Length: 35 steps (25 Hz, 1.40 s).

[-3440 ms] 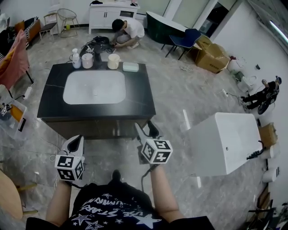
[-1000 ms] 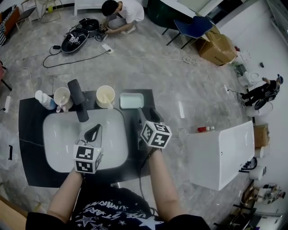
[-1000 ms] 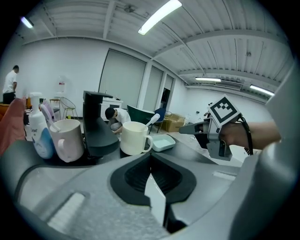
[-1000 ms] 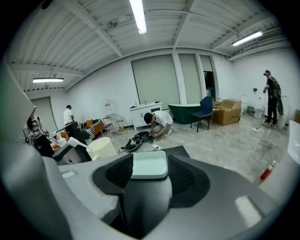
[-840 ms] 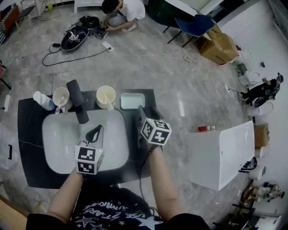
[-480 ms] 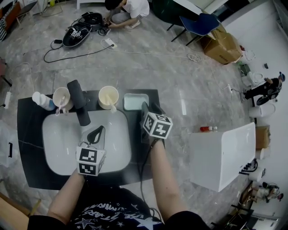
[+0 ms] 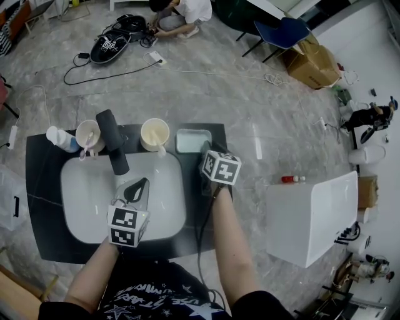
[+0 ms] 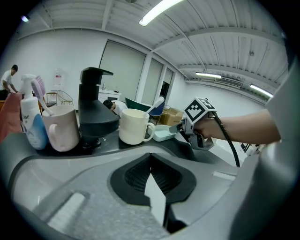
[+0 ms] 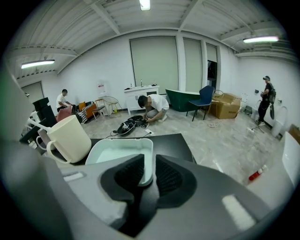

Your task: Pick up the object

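Observation:
A pale green soap tray (image 7: 191, 140) lies on the black countertop (image 7: 40, 187), right of the sink. My right gripper (image 7: 205, 150) has reached its near right corner. In the right gripper view the tray's (image 9: 122, 157) right wall stands between the jaws of the right gripper (image 9: 149, 176), which are closing; a thin gap still shows at the pads. My left gripper (image 7: 136, 187) hovers over the white sink (image 7: 81, 206), and the left gripper view shows the left gripper (image 8: 150, 166) shut with nothing in it.
Behind the sink stand a bottle (image 7: 59, 137), a pink mug (image 7: 89, 135), a black faucet (image 7: 115, 147) and a cream mug (image 7: 154, 133) just left of the tray. A white tub (image 7: 312, 212) stands to the right. A person (image 7: 184, 9) crouches on the floor beyond.
I have come from in front of the counter to stand over it. During the last second my right gripper moved forward to the tray. The left gripper stayed over the sink.

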### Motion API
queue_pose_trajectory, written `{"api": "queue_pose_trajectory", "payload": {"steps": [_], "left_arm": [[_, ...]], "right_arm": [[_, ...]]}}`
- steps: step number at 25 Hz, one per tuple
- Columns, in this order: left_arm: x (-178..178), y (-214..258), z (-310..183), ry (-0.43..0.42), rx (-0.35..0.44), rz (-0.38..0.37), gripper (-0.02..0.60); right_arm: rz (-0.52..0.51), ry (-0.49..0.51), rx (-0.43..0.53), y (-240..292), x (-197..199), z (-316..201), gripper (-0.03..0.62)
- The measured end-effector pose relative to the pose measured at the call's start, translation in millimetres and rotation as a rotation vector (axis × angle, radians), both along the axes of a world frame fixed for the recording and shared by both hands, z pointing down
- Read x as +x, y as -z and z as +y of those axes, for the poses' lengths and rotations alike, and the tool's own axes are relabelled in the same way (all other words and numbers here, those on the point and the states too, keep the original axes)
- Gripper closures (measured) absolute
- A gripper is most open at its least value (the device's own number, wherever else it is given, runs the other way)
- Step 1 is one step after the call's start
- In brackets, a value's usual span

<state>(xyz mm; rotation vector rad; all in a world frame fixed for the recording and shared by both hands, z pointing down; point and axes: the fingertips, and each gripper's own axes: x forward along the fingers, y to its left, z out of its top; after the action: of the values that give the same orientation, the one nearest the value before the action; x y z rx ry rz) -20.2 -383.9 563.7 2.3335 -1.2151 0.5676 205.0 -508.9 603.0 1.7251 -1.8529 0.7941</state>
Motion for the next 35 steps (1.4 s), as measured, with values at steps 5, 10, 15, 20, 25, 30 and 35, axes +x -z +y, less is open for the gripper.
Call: {"api": "queue_pose_trajectory", "payload": {"steps": [5,10,15,20,25,30,35], "left_arm": [[-2.2,-0.2,5.3,0.001,-0.004,-0.004,0.571],[-5.8,4.3,9.4,0.010,0.004,-0.006,0.571],[-5.7,14.2,13.5,0.017,0.023,-0.011,0.571],[-8.5,29.2,16.3,0.036,0.055,-0.016,0.571],[-14.4,45.9,21.9,0.083,0.077,-0.002,0.571],[-17.5,62.5,34.0,0.108,0.113,-0.008,0.572],[-17.9,76.0,54.9,0.122,0.140,-0.017,0.572]], "right_arm": [[0.025,-0.034,-0.024,-3.5,2.8,3.0,0.579],[0.016,-0.042,-0.030,-1.3,0.7,10.0,0.581],[-0.002,-0.050,-0.011,10.6,1.8,22.0,0.583],[-0.008,-0.052,0.022,32.8,7.2,34.3,0.583],[-0.016,-0.039,0.072,61.0,10.7,48.3,0.583],[-0.016,0.000,0.113,84.8,9.1,68.2,0.583],[-0.021,0.019,0.137,102.6,7.7,94.9,0.583]]}}
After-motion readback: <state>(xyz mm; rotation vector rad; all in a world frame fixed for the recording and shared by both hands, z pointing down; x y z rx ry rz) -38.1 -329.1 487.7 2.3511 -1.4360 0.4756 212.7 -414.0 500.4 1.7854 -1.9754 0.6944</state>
